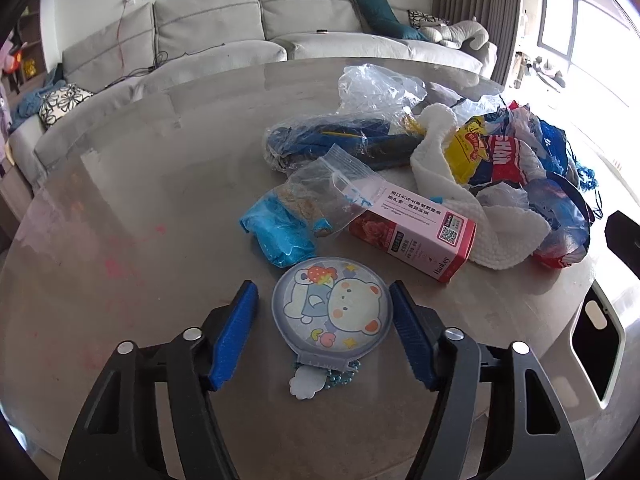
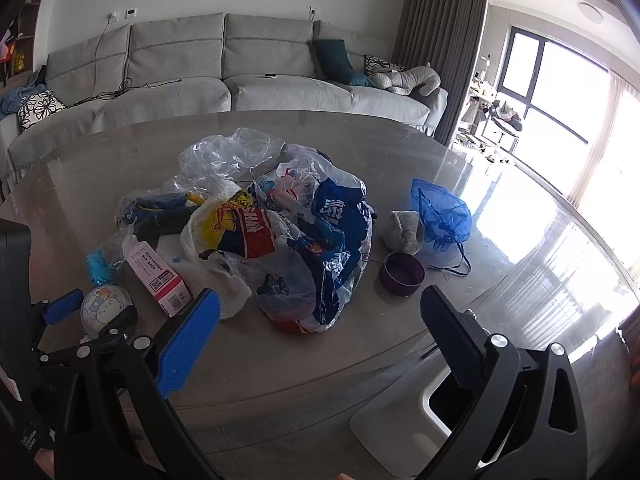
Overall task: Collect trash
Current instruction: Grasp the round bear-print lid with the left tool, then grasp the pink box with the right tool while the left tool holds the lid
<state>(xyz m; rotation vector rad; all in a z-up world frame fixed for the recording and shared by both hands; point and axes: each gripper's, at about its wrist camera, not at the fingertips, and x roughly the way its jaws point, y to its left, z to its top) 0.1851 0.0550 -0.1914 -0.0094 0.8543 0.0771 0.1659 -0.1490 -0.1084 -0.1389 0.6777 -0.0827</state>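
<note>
Left wrist view: the left claw (image 1: 322, 332) is spread wide around a round grey plastic disc printed with a cartoon bear (image 1: 332, 308), lying flat on the grey surface (image 1: 140, 208), pads not touching it. The right claw (image 2: 320, 340) hangs open near the crumpled plastic bags (image 2: 304, 240).

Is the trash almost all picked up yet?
Not yet. Nothing looks collected: the plastic bags, pink box and blue mesh bag all lie on the table. The left claw is open around the round bear card, not gripping it. The right claw is open and empty.
</note>
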